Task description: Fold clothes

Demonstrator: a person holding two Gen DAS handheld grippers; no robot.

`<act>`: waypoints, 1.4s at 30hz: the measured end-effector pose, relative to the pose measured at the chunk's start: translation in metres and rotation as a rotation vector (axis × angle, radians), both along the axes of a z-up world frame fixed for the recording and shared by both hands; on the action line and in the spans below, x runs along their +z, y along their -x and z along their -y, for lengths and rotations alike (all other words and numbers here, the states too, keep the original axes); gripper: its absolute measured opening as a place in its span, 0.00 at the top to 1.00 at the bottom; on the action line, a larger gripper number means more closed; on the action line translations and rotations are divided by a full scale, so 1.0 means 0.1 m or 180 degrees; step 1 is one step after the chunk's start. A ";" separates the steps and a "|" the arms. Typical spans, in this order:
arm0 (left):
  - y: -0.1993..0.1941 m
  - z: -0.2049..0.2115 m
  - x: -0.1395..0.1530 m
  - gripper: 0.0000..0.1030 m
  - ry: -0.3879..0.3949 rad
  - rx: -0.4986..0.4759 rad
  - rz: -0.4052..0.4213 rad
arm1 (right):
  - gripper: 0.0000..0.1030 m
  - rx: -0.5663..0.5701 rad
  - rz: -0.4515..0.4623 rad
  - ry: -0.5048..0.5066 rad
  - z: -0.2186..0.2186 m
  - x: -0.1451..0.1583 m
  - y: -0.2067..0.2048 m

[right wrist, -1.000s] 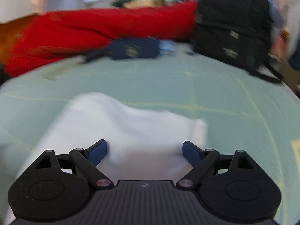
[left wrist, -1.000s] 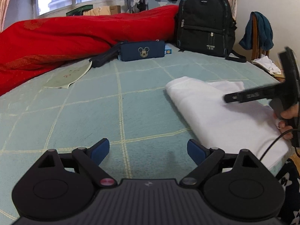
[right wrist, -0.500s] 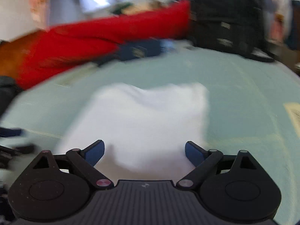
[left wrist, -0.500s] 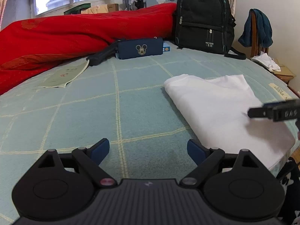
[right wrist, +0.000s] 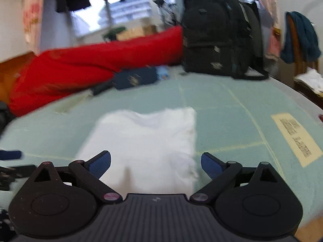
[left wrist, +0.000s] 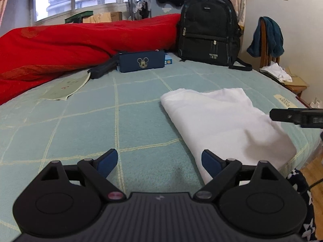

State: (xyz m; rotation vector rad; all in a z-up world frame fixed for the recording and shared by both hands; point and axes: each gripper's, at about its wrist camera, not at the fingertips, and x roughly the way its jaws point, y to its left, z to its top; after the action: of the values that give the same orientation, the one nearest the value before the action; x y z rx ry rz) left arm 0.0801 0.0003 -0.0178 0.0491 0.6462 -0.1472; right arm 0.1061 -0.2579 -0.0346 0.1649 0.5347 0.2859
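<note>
Bed (left wrist: pixel 84 125) with pale green checked cover bears red quilt (left wrist: pixel 60 46), black backpack (left wrist: pixel 208 30) and folded white garment (left wrist: pixel 218 117) near its right edge. Left gripper (left wrist: pixel 159 161) and right gripper (right wrist: pixel 155 164) hang over it with jaws apart and empty, the right's just widened.

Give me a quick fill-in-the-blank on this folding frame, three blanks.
1. The folded garment on the bed is ____ in colour.
2. The left gripper has its jaws ____, with nothing between them.
3. The backpack stands against the ____ quilt.

Missing words: white; open; red
</note>
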 end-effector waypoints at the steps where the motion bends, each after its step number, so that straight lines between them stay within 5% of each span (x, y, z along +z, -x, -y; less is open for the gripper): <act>1: 0.02 0.00 0.01 0.13 0.0021 -0.0006 0.0001 | 0.03 0.0103 0.0020 -0.0021 -0.04 0.00 0.00; 5: 0.13 0.02 0.00 0.13 0.0098 -0.0034 -0.0038 | 0.02 0.0176 -0.0216 -0.0026 -0.12 -0.19 -0.06; 8: 0.22 0.01 0.00 0.13 0.0132 -0.0025 -0.0048 | 0.03 -0.0134 -0.0507 -0.0015 -0.04 -0.40 -0.13; 16: 0.31 0.05 -0.05 0.13 0.0300 -0.0002 -0.0067 | 0.00 0.0251 -0.0117 -0.0145 -0.17 -0.20 0.33; 22: 0.45 0.02 -0.10 0.13 0.0221 0.0090 -0.0108 | 0.00 0.0018 -0.0526 0.0280 -0.43 -0.45 0.26; 29: 0.46 -0.04 -0.13 0.13 0.0152 0.0205 -0.0120 | 0.00 0.0196 -0.0205 0.0603 -0.78 -0.27 0.28; 37: 0.47 -0.03 -0.17 0.13 0.0063 0.0198 -0.0112 | 0.00 0.0386 -0.0312 0.0870 -0.94 -0.42 0.43; 42: 0.43 -0.01 -0.19 0.13 0.0106 0.0223 -0.0126 | 0.00 0.0346 0.0141 0.0788 -0.75 -0.15 0.30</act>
State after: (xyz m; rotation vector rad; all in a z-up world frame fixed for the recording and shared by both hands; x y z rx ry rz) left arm 0.0369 0.0015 -0.0369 -0.0087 0.6839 -0.0915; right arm 0.0760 -0.1834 -0.0498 -0.1105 0.5314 0.3258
